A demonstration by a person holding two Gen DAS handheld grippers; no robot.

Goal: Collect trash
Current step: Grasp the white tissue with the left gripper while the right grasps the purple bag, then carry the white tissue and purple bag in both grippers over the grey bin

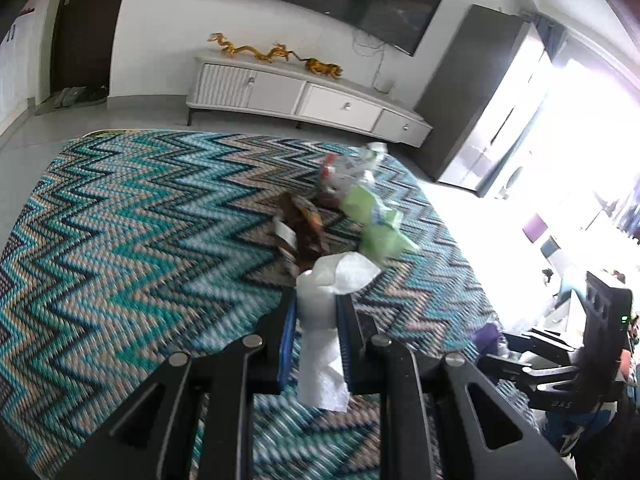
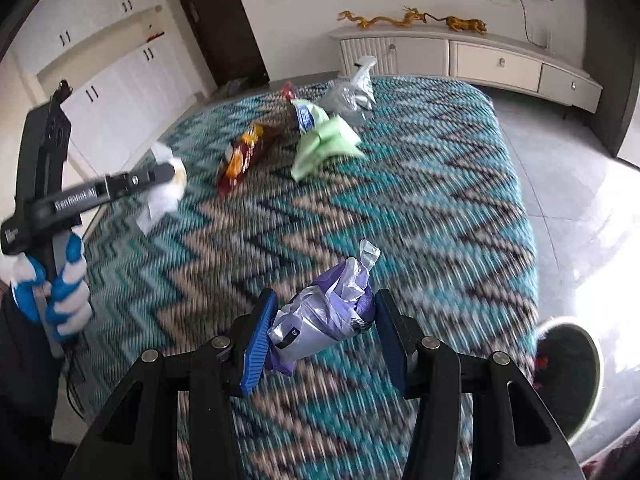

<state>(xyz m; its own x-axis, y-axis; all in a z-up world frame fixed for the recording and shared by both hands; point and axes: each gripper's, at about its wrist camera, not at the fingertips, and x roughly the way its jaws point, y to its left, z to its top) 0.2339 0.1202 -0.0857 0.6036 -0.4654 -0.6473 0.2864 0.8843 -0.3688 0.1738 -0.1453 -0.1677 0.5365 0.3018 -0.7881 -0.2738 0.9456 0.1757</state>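
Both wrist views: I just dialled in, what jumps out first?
Each gripper is already loaded: the left gripper pinches a white tissue, the right gripper a crumpled purple wrapper. Behind them on the zigzag cloth lie a green packet, a red snack wrapper and clear plastic.
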